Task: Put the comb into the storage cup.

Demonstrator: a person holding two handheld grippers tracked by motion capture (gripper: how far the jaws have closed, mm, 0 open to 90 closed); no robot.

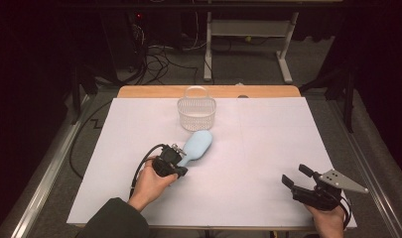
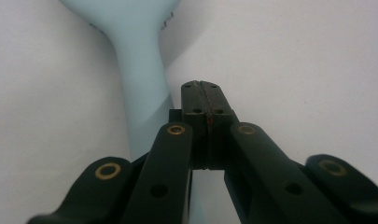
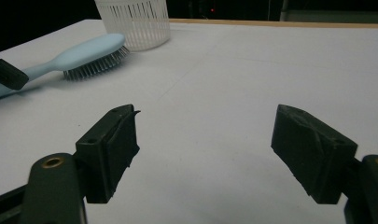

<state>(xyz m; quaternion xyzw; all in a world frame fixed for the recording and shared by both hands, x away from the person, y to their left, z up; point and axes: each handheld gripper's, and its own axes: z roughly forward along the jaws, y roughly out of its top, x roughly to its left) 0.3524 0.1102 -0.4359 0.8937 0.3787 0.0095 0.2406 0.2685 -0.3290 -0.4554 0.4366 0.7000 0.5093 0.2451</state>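
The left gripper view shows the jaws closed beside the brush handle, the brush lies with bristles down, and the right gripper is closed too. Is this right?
Not entirely. The right gripper is open: the right gripper view shows its two jaws wide apart over the bare table. The rest holds: the left gripper has its jaws pressed together beside the handle of the blue brush, which lies bristles down.

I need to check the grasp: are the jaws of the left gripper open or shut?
Shut. In the left gripper view the left gripper has its jaws pressed together, holding nothing, beside the blue hairbrush handle.
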